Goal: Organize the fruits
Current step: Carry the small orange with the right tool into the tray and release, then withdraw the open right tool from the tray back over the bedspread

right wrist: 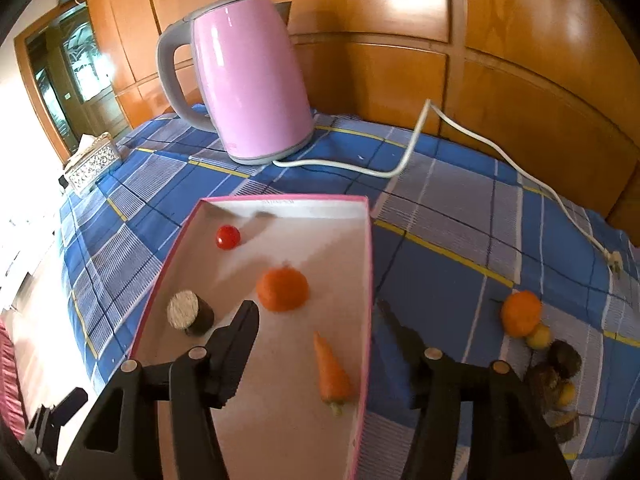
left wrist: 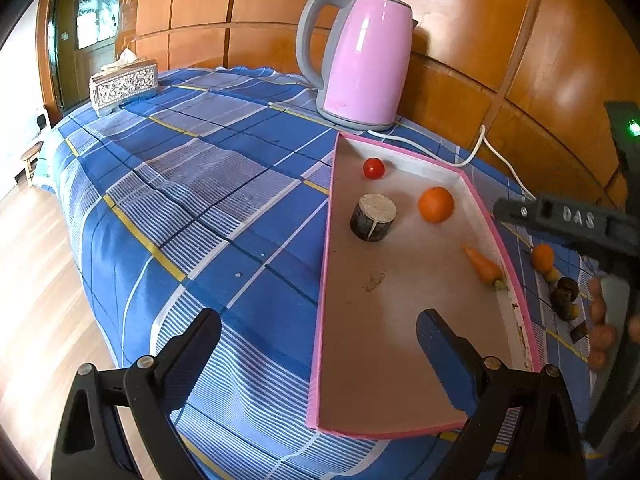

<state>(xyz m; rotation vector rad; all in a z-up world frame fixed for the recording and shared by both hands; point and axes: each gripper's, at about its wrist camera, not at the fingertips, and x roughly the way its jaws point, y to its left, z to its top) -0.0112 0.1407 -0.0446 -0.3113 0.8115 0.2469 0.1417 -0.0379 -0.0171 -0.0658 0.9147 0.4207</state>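
Note:
A pink-rimmed tray (left wrist: 326, 240) (right wrist: 370, 264) lies on the blue checked cloth. In it are a cherry tomato (left wrist: 373, 168) (right wrist: 228, 237), an orange (left wrist: 435, 204) (right wrist: 282, 289), a carrot (left wrist: 483, 265) (right wrist: 333, 372) and a dark cut cylinder (left wrist: 373, 217) (right wrist: 189, 312). To the tray's right lie a second orange (right wrist: 521, 314) (left wrist: 542, 257), small yellow fruits (right wrist: 539, 336) and dark pieces (right wrist: 564, 354). My left gripper (left wrist: 320, 332) is open and empty above the tray's near left rim. My right gripper (right wrist: 316, 324) is open and empty above the tray, with the carrot between its fingers.
A pink kettle (left wrist: 360, 56) (right wrist: 248, 76) stands behind the tray, and its white cord (right wrist: 412, 152) runs right across the cloth. A silver tissue box (left wrist: 124, 86) (right wrist: 92, 166) sits at the far left corner. A wooden wall panel backs the table. The table edge drops to the floor on the left.

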